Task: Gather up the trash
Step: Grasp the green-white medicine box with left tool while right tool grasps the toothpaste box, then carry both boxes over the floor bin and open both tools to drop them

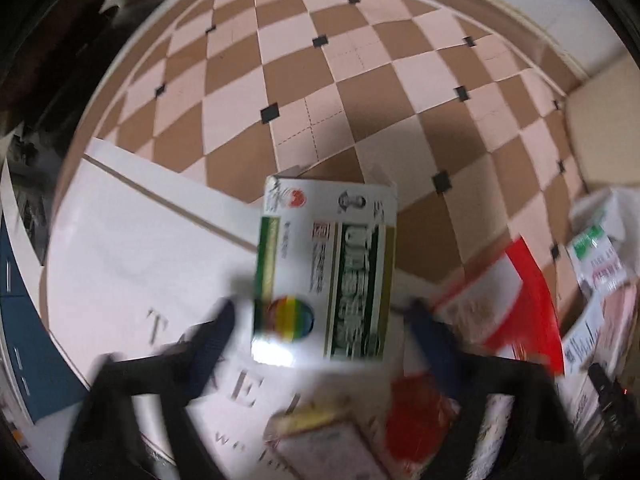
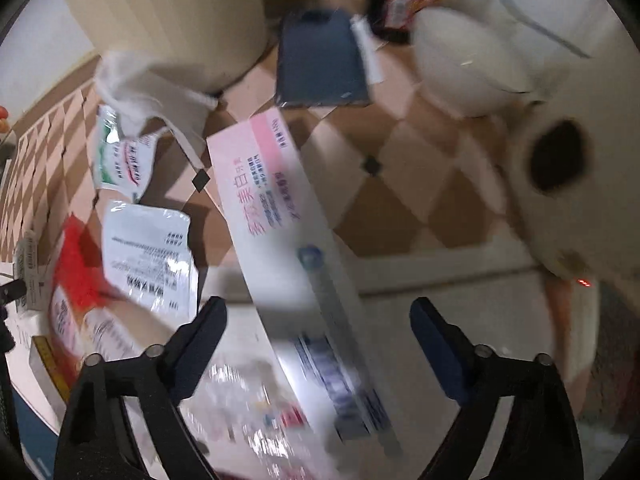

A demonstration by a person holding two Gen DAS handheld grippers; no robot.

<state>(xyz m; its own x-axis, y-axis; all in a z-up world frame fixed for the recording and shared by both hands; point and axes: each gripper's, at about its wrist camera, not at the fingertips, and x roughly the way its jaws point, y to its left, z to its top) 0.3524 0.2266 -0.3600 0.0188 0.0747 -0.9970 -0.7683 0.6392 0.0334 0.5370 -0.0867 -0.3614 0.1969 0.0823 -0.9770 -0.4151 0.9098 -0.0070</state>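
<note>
In the left wrist view a green and white medicine box (image 1: 326,268) lies between the fingers of my open left gripper (image 1: 322,320), not clamped; it looks to be falling or resting on a white bag with grey letters (image 1: 132,248). Red wrappers (image 1: 528,300) and a pink pack (image 1: 320,440) lie below and right. In the right wrist view a long pink and white box (image 2: 288,220) lies slanted between the fingers of my open right gripper (image 2: 320,320), apart from both. White printed packets (image 2: 148,256) and a red wrapper (image 2: 76,272) lie at left. Both views are blurred.
The floor is brown and pink checkered tile (image 1: 304,80). A cardboard box (image 1: 600,128) stands at right. In the right wrist view a dark blue pouch (image 2: 320,60), a cream curtain (image 2: 168,20) and a white round object (image 2: 472,60) lie ahead.
</note>
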